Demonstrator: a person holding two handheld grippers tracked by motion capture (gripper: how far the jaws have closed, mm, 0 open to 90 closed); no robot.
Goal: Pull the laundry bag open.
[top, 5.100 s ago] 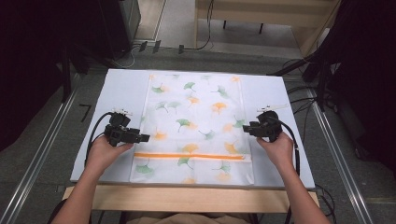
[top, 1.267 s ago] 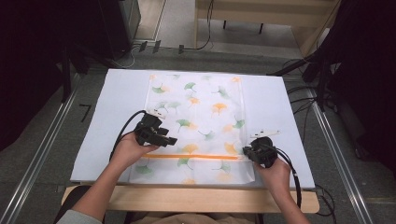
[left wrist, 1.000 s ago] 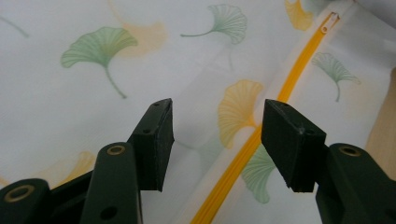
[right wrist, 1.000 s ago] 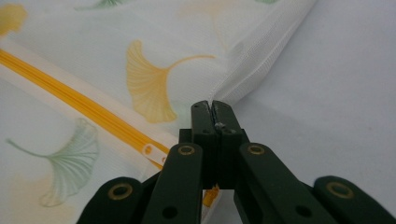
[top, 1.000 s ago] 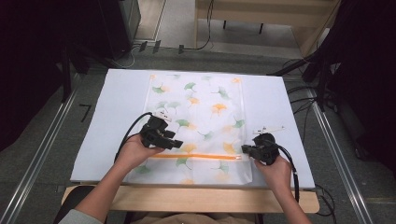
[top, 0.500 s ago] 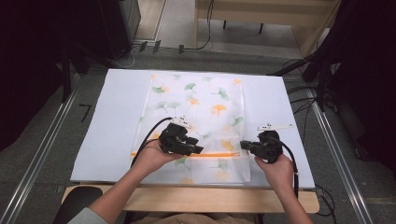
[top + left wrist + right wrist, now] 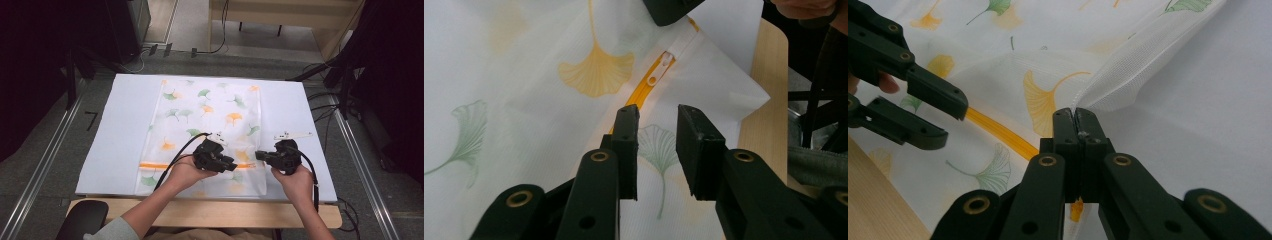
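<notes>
The right gripper [image 7: 1075,116] fingers are clamped on the mesh bag's [image 7: 210,107] edge. The left gripper [image 7: 656,142] fingers, just closing but apart, hover with the orange zipper [image 7: 644,90] just beyond their tips.

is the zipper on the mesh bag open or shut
Shut, or nearly: in the left gripper view the white pull sits at the end of the orange zipper, by the bag's edge.

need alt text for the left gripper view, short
The left hand-held gripper, jaws apart and just closing with nothing clamped, hovers over a white mesh bag printed with ginkgo leaves. Just ahead lies the bag's orange zipper with its white pull. The bag's corner overlaps a wooden table edge.
</notes>
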